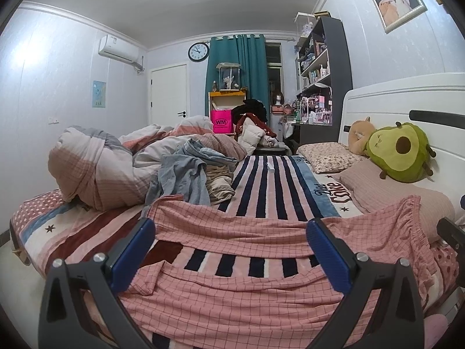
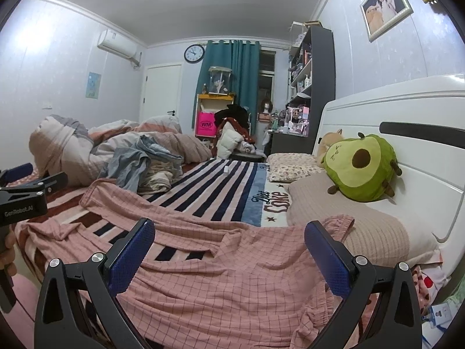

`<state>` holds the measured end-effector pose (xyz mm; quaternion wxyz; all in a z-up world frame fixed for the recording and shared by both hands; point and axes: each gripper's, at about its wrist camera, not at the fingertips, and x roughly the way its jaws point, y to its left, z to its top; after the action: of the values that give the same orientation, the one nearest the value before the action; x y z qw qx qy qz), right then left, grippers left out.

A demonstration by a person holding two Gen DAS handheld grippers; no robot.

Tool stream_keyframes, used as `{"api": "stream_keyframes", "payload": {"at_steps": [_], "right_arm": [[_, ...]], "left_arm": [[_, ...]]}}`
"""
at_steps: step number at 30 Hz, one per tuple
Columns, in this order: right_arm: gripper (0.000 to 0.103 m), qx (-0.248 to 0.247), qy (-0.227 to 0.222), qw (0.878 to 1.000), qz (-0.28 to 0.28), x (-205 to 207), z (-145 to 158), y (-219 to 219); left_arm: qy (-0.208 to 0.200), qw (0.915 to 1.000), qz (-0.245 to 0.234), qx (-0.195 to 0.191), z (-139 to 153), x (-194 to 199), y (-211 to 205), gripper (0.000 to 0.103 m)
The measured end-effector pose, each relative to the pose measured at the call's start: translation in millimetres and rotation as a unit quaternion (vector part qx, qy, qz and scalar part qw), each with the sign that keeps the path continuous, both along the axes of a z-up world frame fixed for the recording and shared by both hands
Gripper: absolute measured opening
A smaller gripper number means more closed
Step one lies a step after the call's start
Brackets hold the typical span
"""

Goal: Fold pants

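Observation:
Pink checked pants (image 1: 232,288) lie spread out and creased across the near part of a striped bedspread (image 1: 270,183); their elastic waistband (image 2: 338,224) rests against a beige pillow on the right, and the legs run left. My left gripper (image 1: 231,232) hovers open just above the pants, nothing between its blue pads. In the right wrist view the same pants (image 2: 226,276) fill the foreground, and my right gripper (image 2: 229,232) is open above them near the waist end. The left gripper's body (image 2: 26,192) shows at that view's left edge, held by a hand.
A heap of other clothes (image 1: 191,171) and a bunched duvet (image 1: 101,163) sit at the far left of the bed. Pillows and a green avocado plush (image 2: 360,168) line the white headboard (image 2: 421,151) on the right. A small white object (image 1: 270,167) lies on the stripes.

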<state>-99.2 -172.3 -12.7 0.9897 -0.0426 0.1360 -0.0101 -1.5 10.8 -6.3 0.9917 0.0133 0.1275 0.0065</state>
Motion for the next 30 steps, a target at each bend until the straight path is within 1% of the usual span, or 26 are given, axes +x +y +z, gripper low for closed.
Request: {"api": "stream_keyframes", "payload": {"at_steps": [30], "right_arm": [[0.103, 0.002, 0.001, 1.0, 0.001, -4.7, 0.4, 2.9]], "left_arm": [[0.0, 1.0, 0.0, -0.003, -0.2, -0.4, 2.6, 0.102]]}}
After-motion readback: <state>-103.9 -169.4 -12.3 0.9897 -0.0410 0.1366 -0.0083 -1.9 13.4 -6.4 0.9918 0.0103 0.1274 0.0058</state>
